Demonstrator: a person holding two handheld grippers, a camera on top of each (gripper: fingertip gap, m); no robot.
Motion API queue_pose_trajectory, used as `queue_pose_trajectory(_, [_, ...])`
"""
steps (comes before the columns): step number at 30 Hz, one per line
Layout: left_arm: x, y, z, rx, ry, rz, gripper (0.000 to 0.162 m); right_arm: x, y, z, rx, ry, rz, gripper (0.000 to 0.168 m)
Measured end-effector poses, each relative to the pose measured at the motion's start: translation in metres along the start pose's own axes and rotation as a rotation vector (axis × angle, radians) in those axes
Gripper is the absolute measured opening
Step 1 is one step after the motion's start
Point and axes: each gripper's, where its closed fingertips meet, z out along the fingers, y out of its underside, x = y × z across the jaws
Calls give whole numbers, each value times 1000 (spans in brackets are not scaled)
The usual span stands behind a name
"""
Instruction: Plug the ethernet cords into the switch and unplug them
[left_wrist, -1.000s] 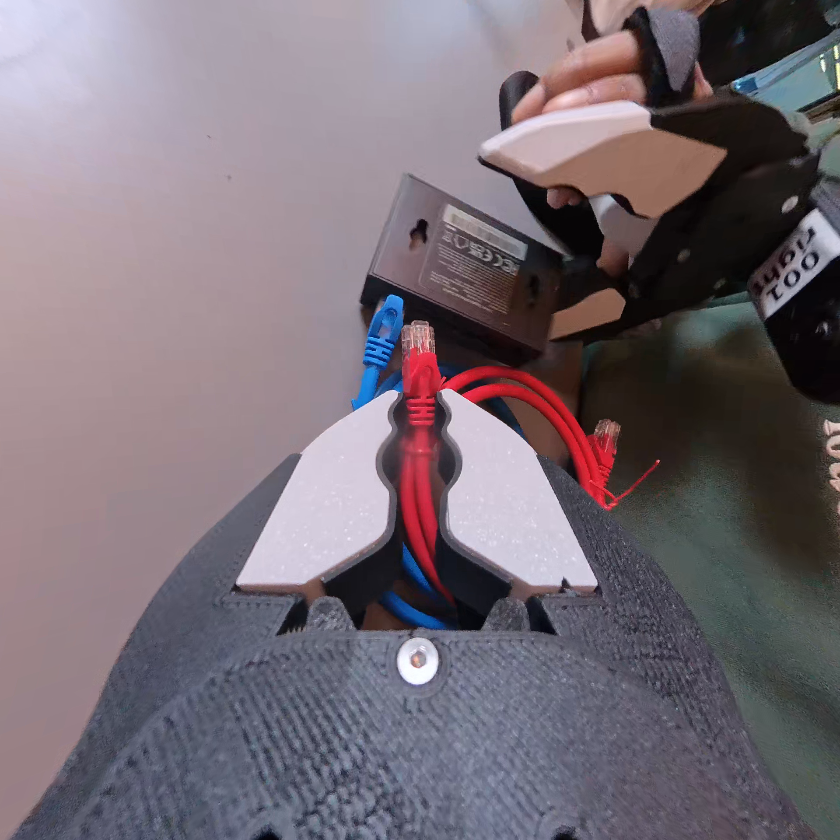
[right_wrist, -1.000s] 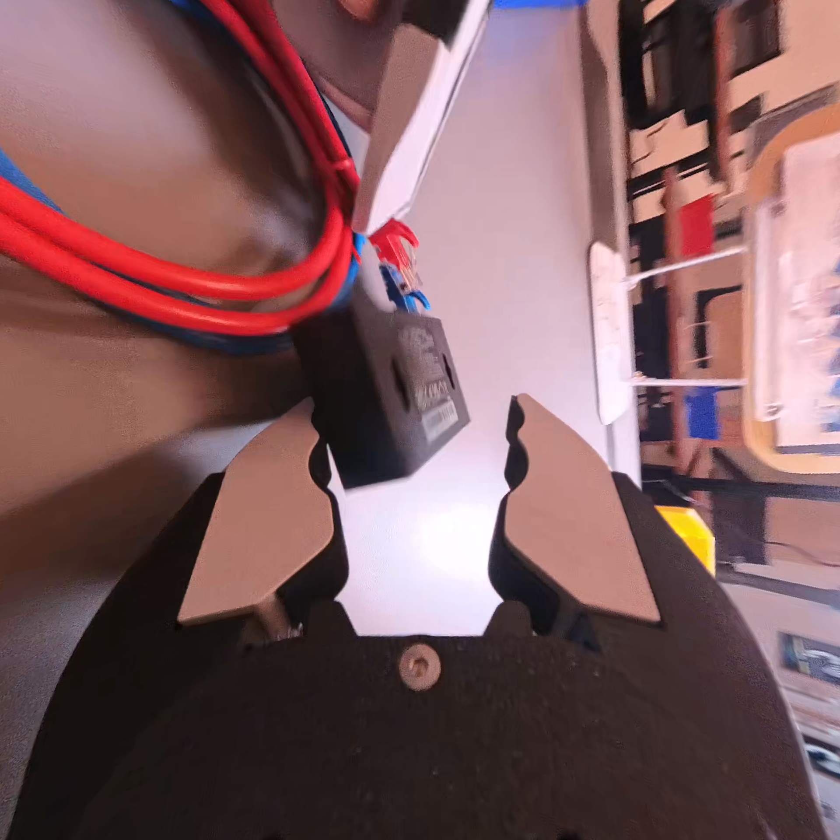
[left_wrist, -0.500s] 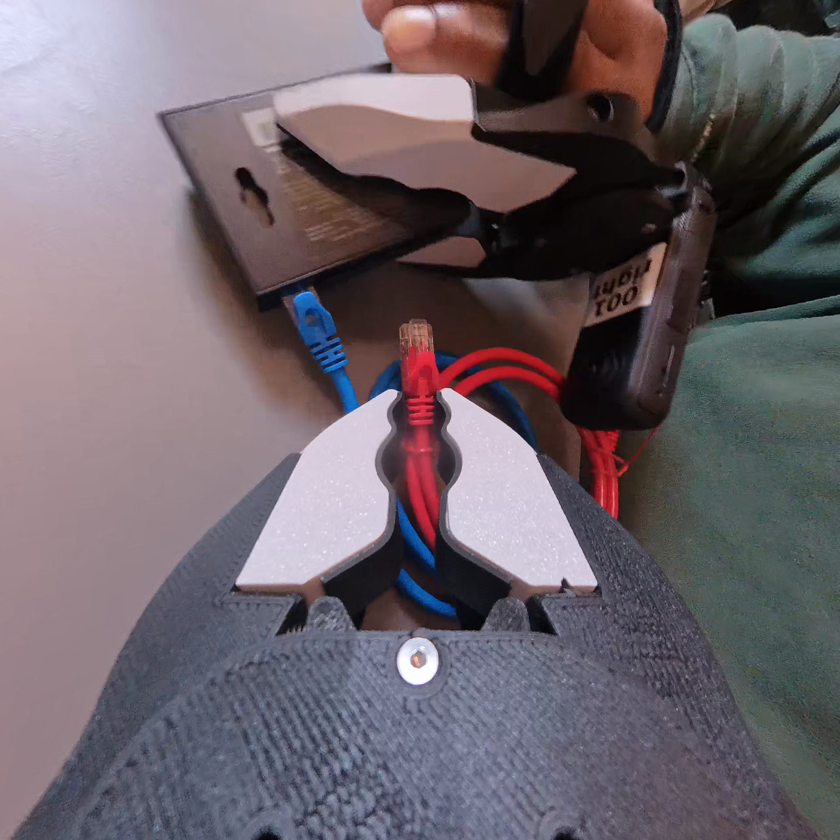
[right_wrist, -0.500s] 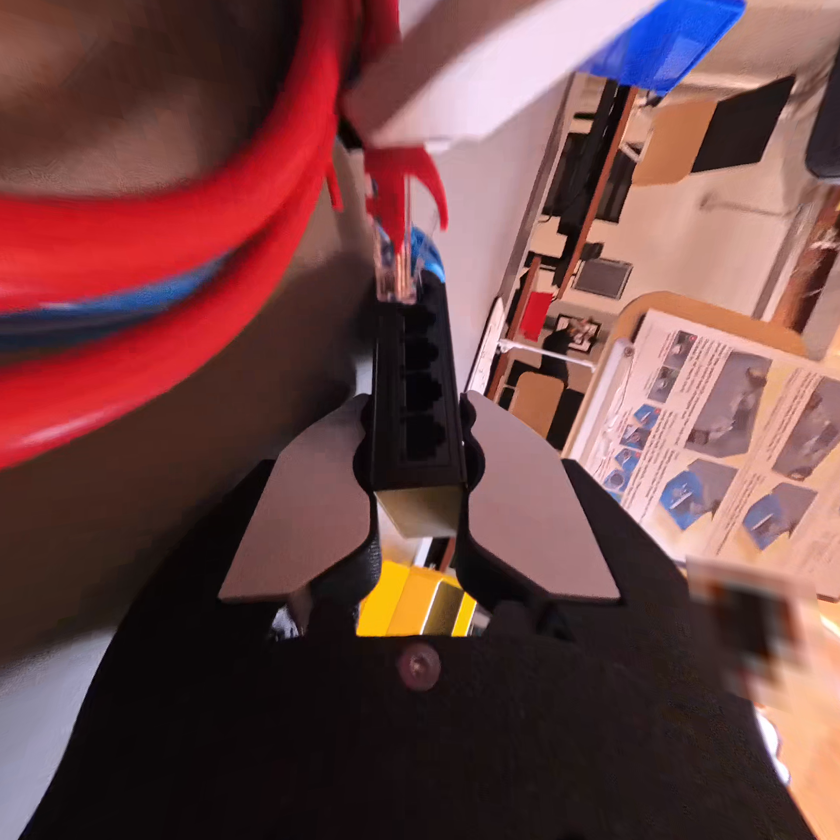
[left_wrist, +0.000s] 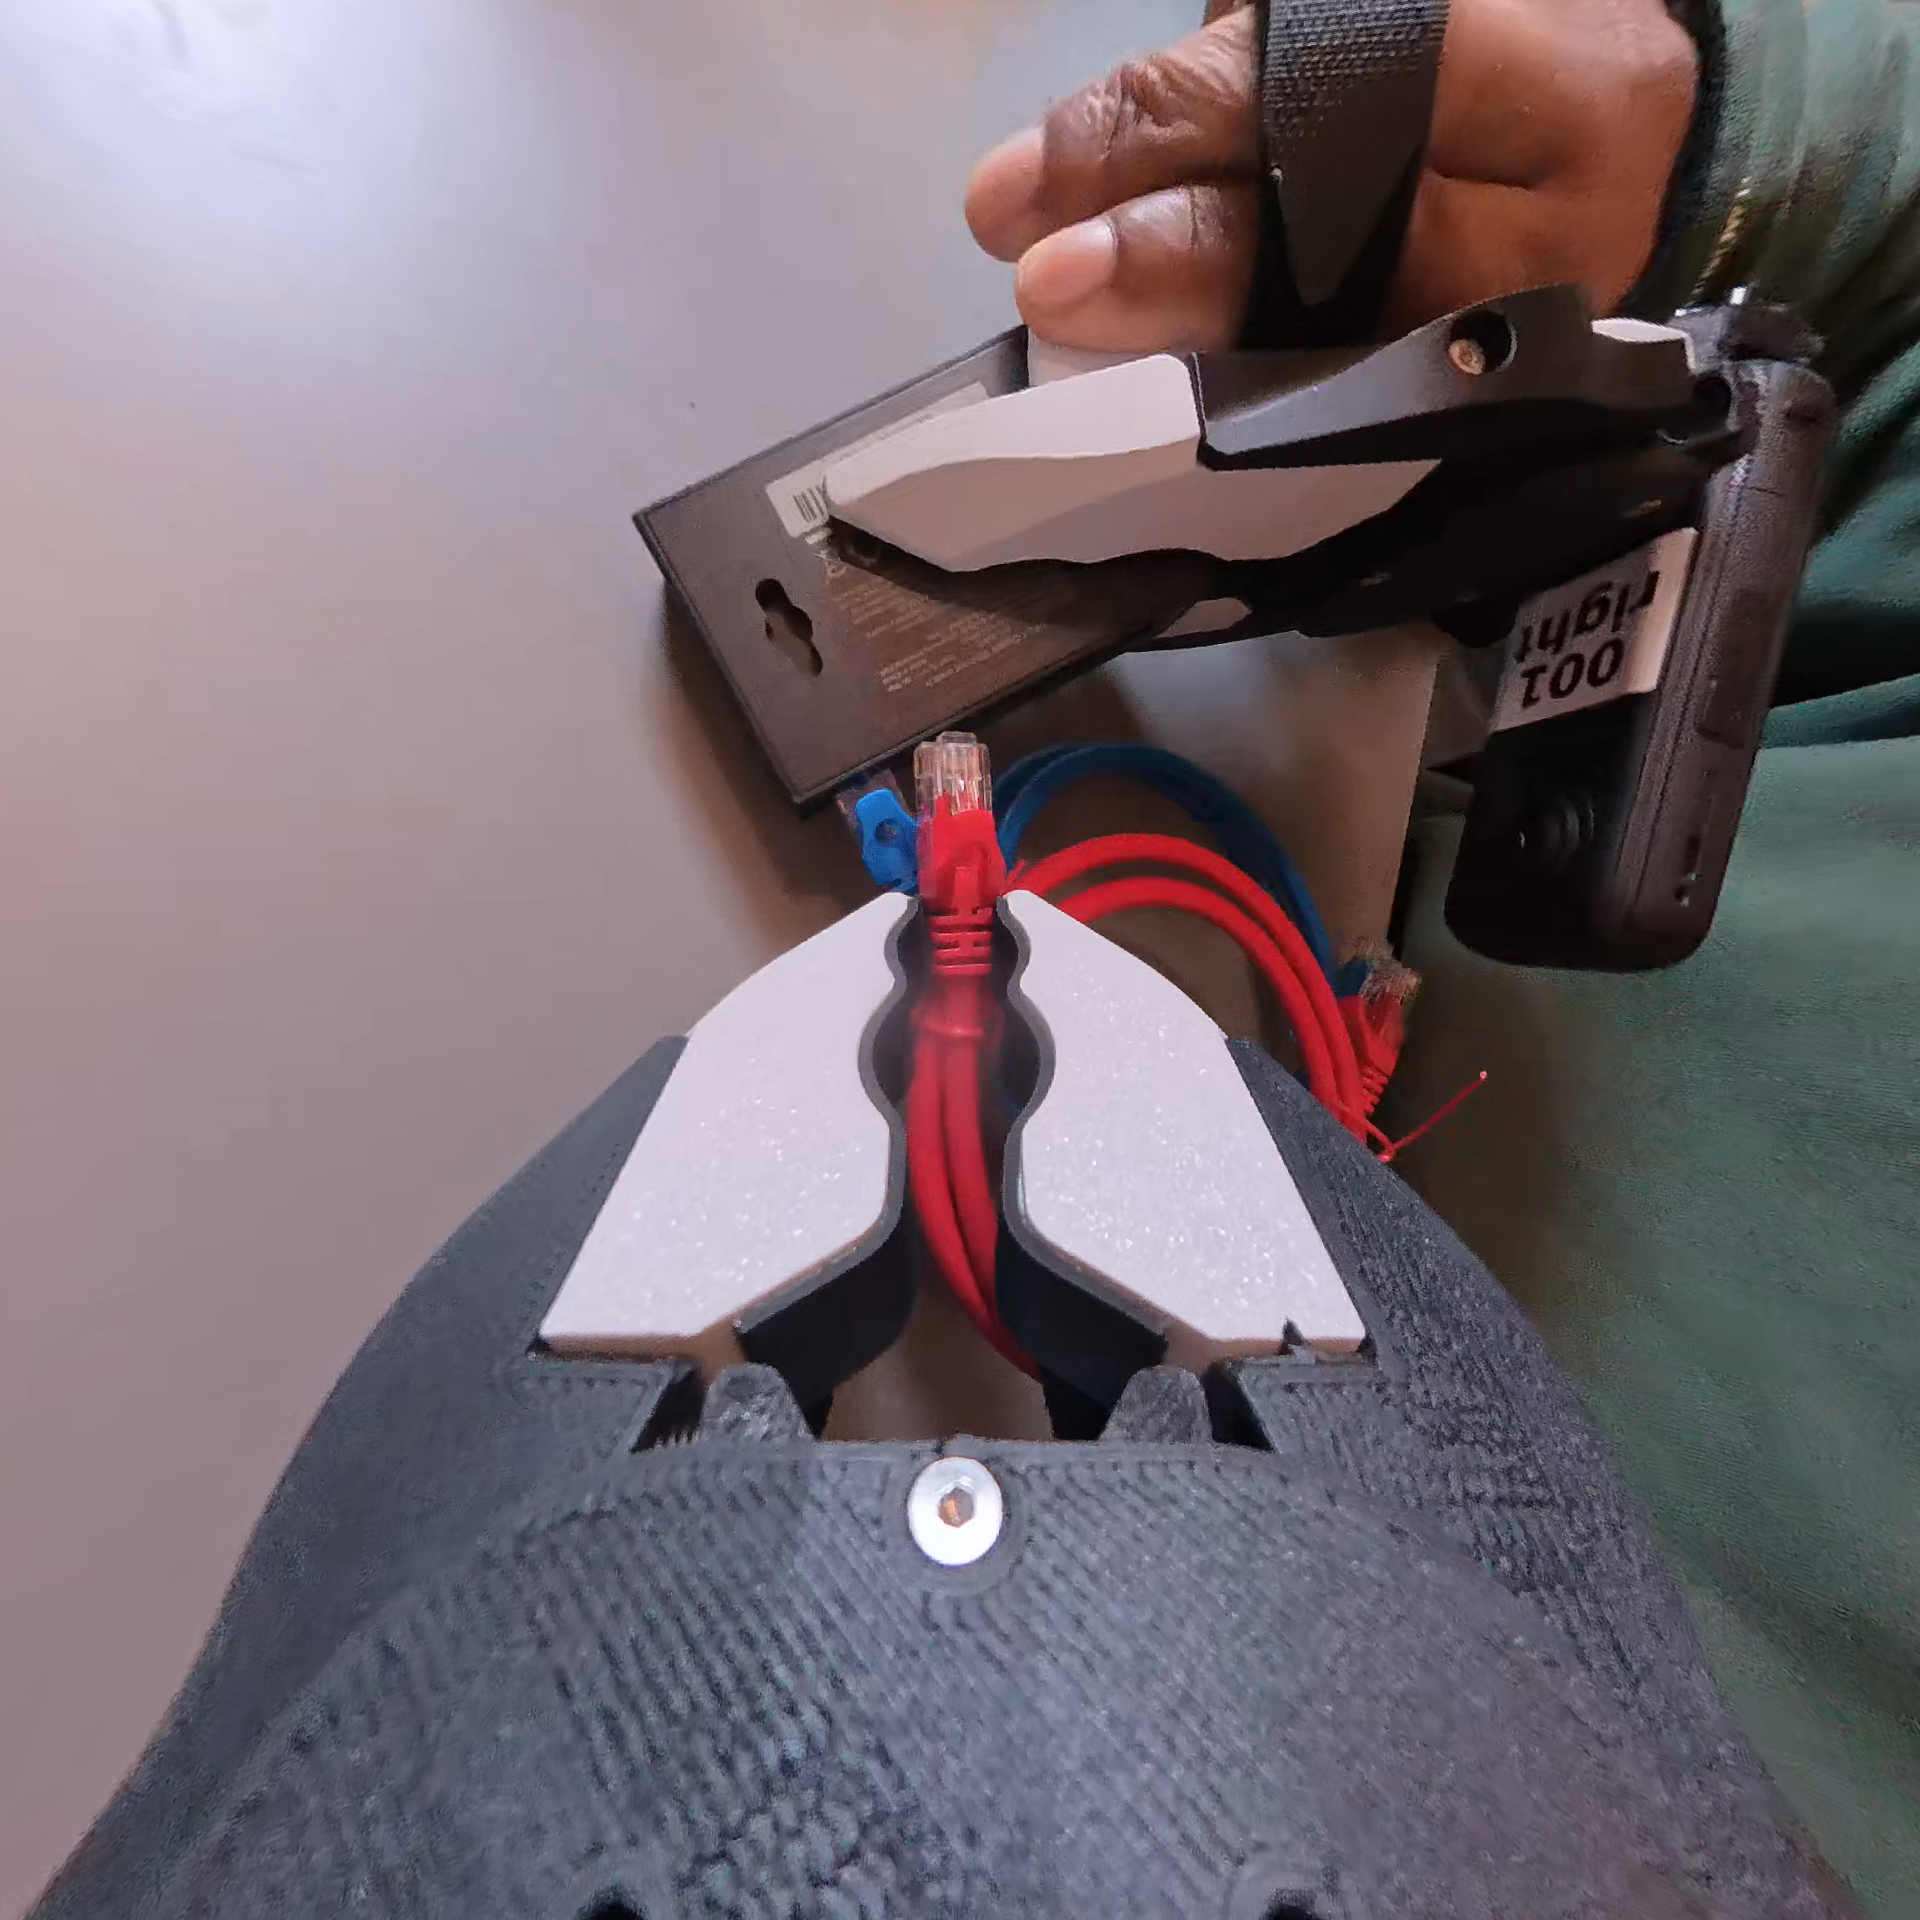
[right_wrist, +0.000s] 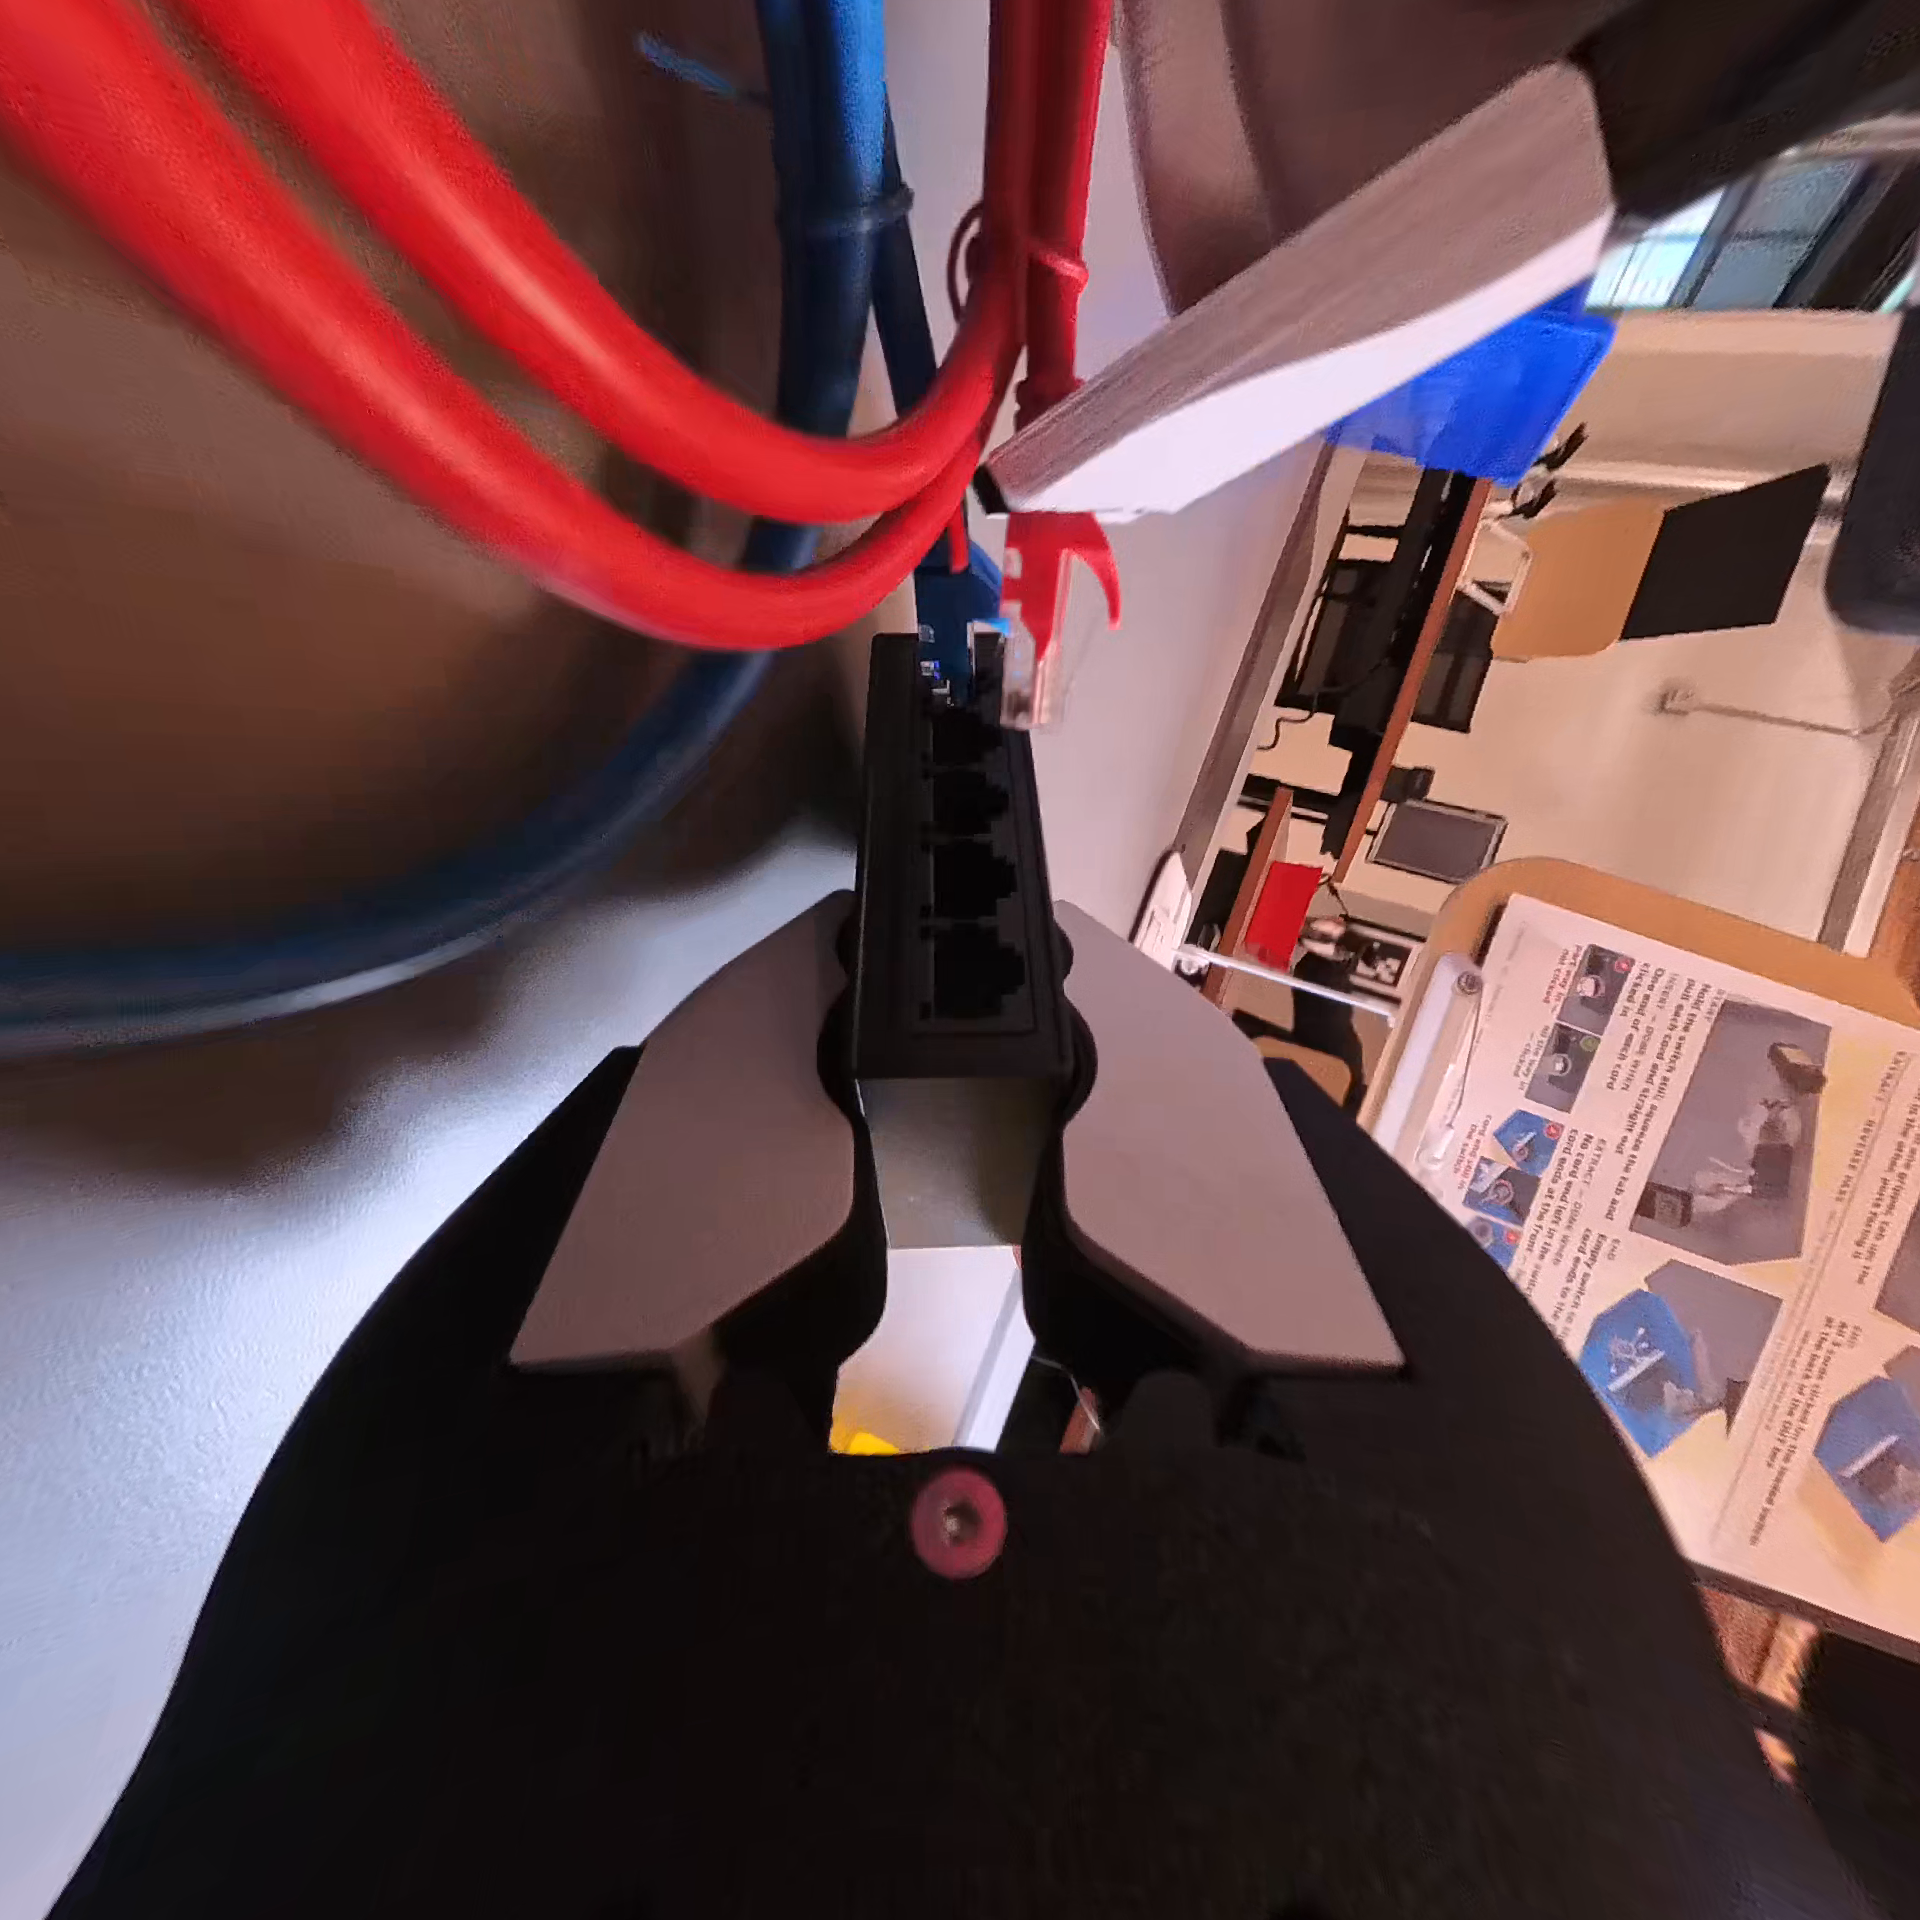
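Both wide-angle views are brightly and evenly lit, with lines bowing toward the edges. In the left wrist view the grey table (left_wrist: 312, 520) carries a soft sheen at the upper left, and a dim shadow lies under the black switch (left_wrist: 883, 613). In the right wrist view the near red cord (right_wrist: 436, 343) and blue cord (right_wrist: 312, 966) are smeared and out of focus, while the poster (right_wrist: 1662, 1195) is sharp.
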Motion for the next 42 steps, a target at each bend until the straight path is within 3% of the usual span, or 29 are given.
queue_pose_trajectory(8, [-2,-4,-6,-93,-97,-10,12,4,2,-1,-113,-15,79,28])
queue_pose_trajectory(19, [2,-2,1,-108,-2,-115,12,4,-1,5,-159,21,112,28])
queue_pose_trajectory(42, [-1,-10,-2,249,307,-372,12,4,-2,6,-163,68,198,28])
